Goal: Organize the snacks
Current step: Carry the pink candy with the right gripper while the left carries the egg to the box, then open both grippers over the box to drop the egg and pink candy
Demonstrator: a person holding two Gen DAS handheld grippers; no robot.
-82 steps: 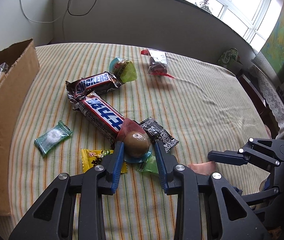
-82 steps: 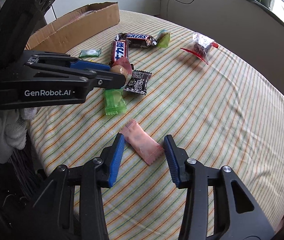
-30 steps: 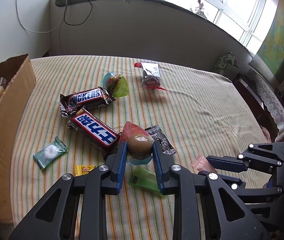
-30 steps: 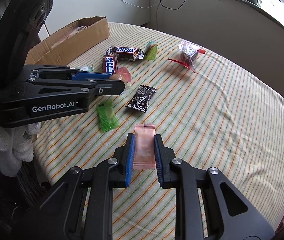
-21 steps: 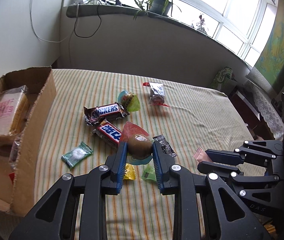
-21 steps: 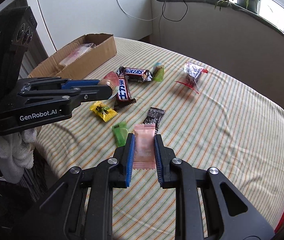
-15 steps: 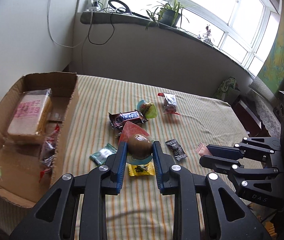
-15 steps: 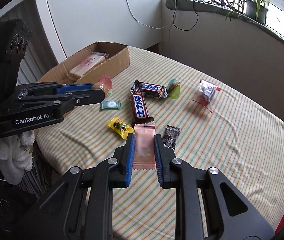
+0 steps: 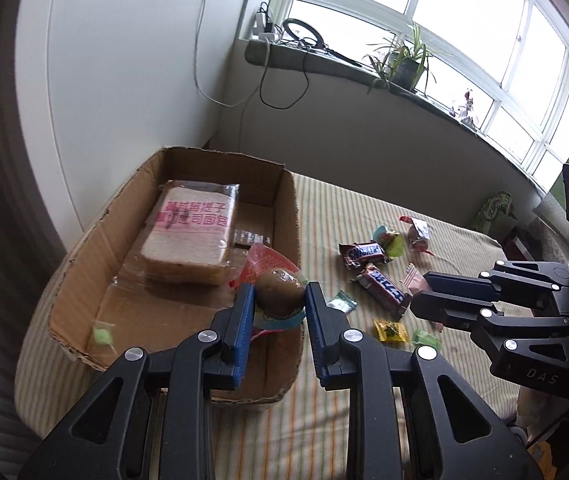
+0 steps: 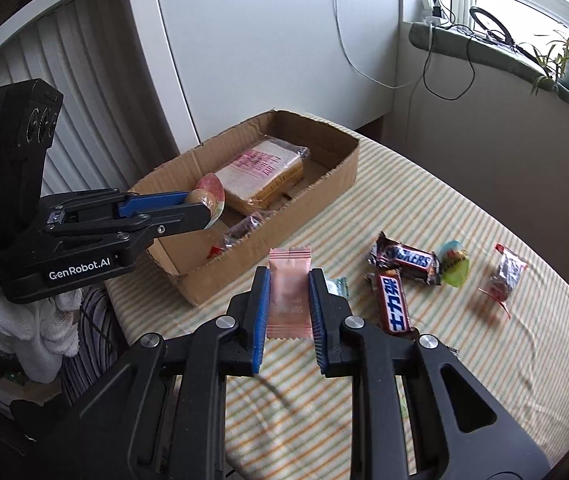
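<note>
Bread pack [image 9: 190, 232] already boxed in cardboard box [image 9: 290, 216]. Egg snack [image 9: 278, 292] pinched by left gripper [image 9: 277, 306] over box; pink sachet [image 10: 289, 292] clamped by right gripper [image 10: 287, 298]. Snickers bars [image 10: 402, 260], small candies left on table [image 10: 464, 360].

- left gripper [image 9: 278, 310]: black plastic linkage body, blue ribbed jaws, silver screw heads at pivots
- right gripper [image 10: 288, 300]: same build; white "DAS" lettering on its side
- left body side: white "GenRobot.AI" print
- white knit glove [image 10: 24, 332] at 8 o'clock
</note>
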